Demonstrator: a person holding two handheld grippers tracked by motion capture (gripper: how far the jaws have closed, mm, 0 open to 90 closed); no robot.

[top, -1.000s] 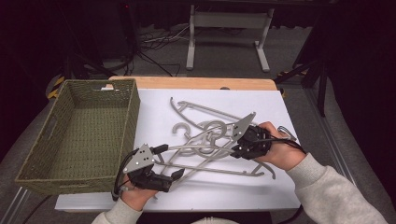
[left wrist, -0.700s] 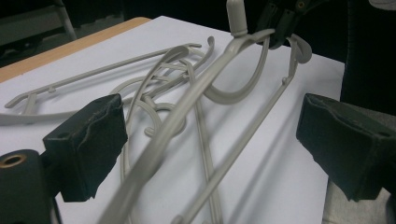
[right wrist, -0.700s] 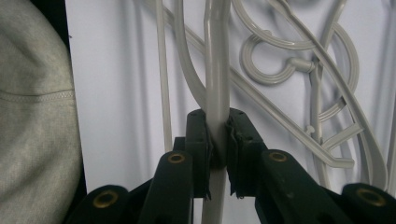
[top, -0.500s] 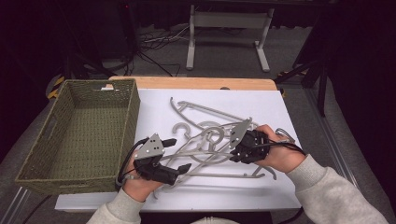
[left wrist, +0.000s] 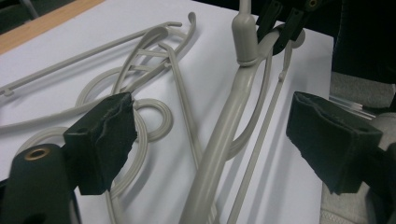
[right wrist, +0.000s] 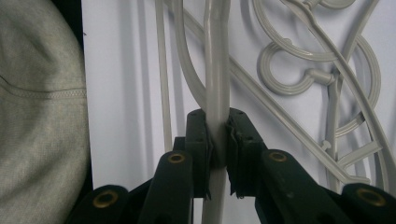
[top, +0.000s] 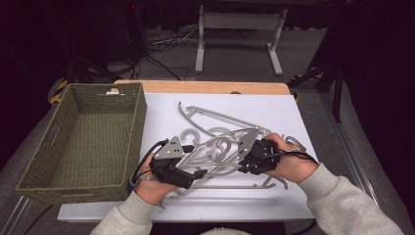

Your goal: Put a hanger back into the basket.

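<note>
White table sheet (top: 293,117), frame centre: left gripper (left wrist: 210,140) jaws, just narrowing, straddle grey plastic hanger (left wrist: 219,154) untouched; right gripper (right wrist: 217,140) clamps it; two-handed lift near.

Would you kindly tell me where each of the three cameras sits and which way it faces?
High view: above the person's side, facing forward and down on the white table, the green woven basket and the grey plastic hangers; forearms and both hands show.
Left gripper view: on the left gripper, looking along its open jaws, which straddle a hanger arm; these jaws have just been closing.
Right gripper view: on the right gripper, shut on a hanger arm; a grey sleeve shows.
Both gripper views share this clamped hanger.
</note>
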